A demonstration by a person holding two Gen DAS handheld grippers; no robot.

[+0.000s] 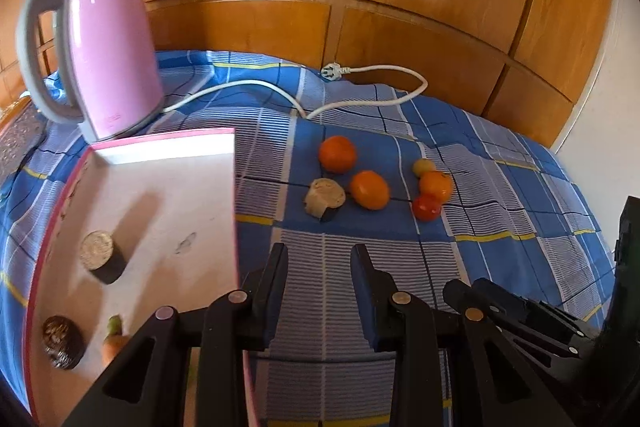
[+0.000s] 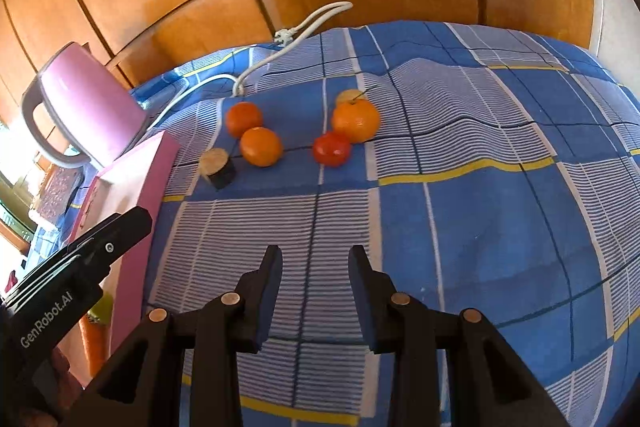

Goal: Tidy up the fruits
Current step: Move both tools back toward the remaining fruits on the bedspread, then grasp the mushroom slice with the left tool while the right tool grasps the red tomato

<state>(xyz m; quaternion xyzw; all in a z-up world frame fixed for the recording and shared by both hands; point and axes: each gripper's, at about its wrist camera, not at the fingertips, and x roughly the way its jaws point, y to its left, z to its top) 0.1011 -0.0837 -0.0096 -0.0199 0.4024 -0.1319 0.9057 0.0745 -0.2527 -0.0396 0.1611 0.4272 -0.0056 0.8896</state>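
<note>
Three oranges lie on the blue checked cloth [image 1: 360,235]: one at the back left [image 1: 337,153] [image 2: 243,119], one in the middle [image 1: 369,189] [image 2: 261,146], one at the right [image 1: 435,185] [image 2: 355,120]. A red tomato [image 1: 426,207] [image 2: 331,148] touches the right orange. A small yellowish fruit [image 1: 424,166] [image 2: 350,95] sits behind it. A pink-rimmed box [image 1: 236,195] [image 2: 136,183] stands at the left. My left gripper [image 1: 319,259] is open and empty beside the box. My right gripper [image 2: 315,259] is open and empty, well short of the fruit.
A tan-topped dark muffin [image 1: 325,197] [image 2: 218,167] lies by the middle orange. In the box are a round cake [image 1: 101,255], a dark round item [image 1: 62,341] and a carrot [image 1: 114,343]. A pink kettle [image 1: 104,55] [image 2: 86,107] and its white cord [image 1: 360,103] are behind.
</note>
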